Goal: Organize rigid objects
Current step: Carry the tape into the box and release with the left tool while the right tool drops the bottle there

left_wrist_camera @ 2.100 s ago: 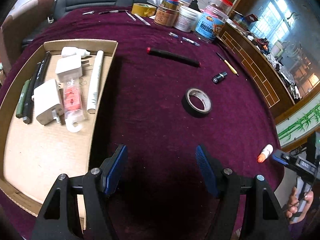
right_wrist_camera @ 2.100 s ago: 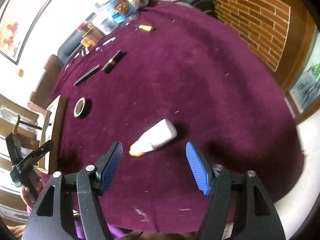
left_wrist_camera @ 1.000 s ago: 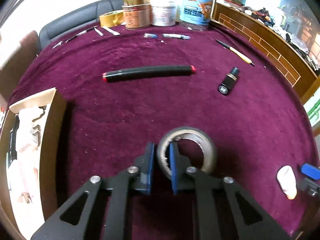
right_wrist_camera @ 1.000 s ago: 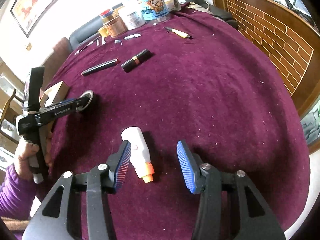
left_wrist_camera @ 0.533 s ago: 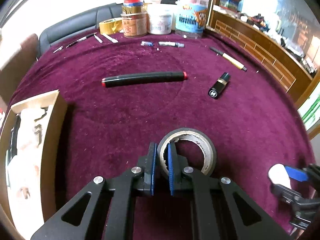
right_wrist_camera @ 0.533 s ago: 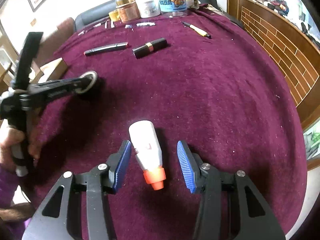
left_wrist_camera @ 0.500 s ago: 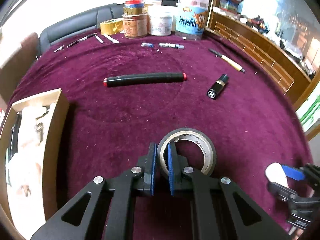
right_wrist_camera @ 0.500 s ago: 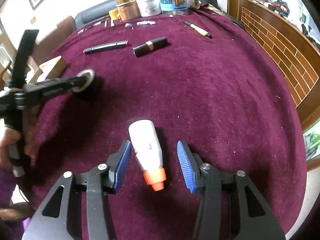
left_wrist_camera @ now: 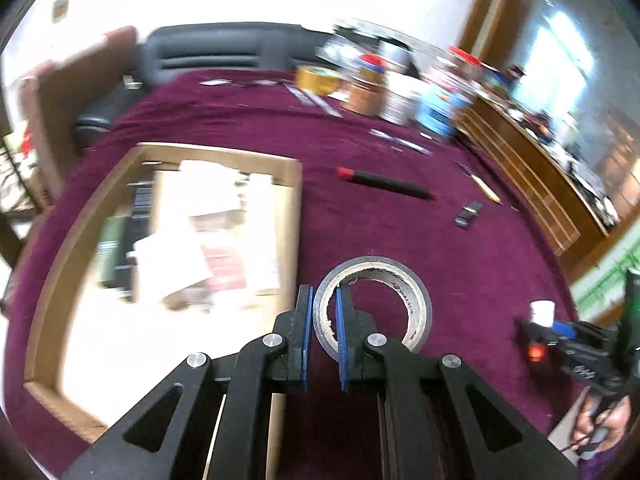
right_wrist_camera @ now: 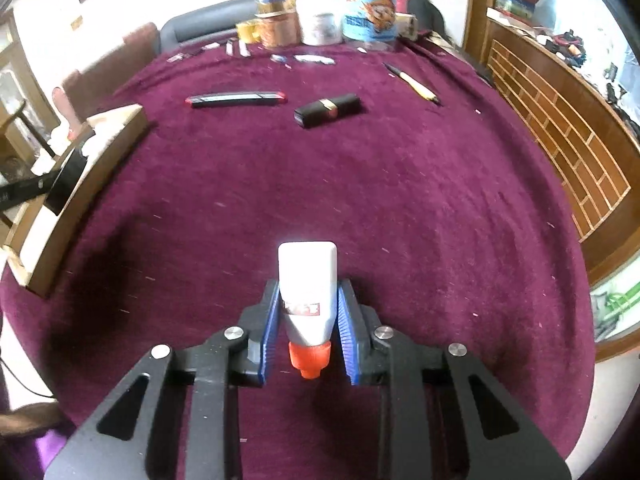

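My left gripper [left_wrist_camera: 322, 316] is shut on the wall of a black tape roll [left_wrist_camera: 404, 292] and holds it above the table, beside the right wall of a cardboard tray [left_wrist_camera: 294, 216]. The tray holds white chargers, pens and a white tube, all blurred. My right gripper [right_wrist_camera: 307, 322] is shut on a white glue bottle [right_wrist_camera: 307, 276] with an orange cap that points back at the camera. The right gripper with the bottle also shows in the left wrist view [left_wrist_camera: 560, 332]. The tape roll shows edge-on in the right wrist view [right_wrist_camera: 66, 178], over the tray [right_wrist_camera: 100, 152].
On the maroon tablecloth lie a black marker with red ends [right_wrist_camera: 236, 99], a black lipstick [right_wrist_camera: 328, 110] and a yellow pen [right_wrist_camera: 416, 84]. Jars, tubs and a yellow tape roll [right_wrist_camera: 246, 32] stand at the far edge. A wooden sideboard [right_wrist_camera: 560, 120] runs along the right.
My left gripper has lifted the tape roll and carried it left to the tray's edge. My right gripper has closed on the glue bottle and raised it.
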Demonstrator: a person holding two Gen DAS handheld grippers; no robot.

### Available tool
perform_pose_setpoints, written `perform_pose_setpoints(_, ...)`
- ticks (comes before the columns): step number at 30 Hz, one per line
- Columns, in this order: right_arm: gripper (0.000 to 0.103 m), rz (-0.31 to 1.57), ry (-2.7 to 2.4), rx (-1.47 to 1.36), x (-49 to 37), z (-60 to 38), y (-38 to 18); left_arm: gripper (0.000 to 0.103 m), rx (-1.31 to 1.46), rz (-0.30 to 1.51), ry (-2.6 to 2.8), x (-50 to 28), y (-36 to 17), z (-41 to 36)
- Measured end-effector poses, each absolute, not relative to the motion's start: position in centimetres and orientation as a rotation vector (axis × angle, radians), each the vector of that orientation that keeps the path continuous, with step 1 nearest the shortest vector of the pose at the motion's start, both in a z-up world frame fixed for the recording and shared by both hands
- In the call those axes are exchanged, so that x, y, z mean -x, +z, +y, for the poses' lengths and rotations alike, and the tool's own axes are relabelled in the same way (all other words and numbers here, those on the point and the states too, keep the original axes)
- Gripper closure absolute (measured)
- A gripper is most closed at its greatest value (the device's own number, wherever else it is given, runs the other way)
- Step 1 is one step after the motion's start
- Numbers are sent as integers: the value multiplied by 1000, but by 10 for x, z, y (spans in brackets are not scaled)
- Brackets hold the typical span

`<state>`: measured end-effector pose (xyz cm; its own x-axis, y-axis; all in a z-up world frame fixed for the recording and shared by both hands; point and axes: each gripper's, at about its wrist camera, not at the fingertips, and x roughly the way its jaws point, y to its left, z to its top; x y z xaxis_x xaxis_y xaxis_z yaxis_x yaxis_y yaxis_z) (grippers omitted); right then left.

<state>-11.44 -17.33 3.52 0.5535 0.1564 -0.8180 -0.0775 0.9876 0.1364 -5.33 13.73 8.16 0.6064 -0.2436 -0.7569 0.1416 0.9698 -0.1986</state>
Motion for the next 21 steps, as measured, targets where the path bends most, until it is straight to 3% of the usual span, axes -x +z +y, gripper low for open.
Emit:
perform_pose_setpoints(9,78,966,395,-103,96,-87,66,95,238,927,14,59,54,243)
perform_pose_setpoints(21,78,1017,614,0,62,48,72,94,246,1011,88,59,13,281)
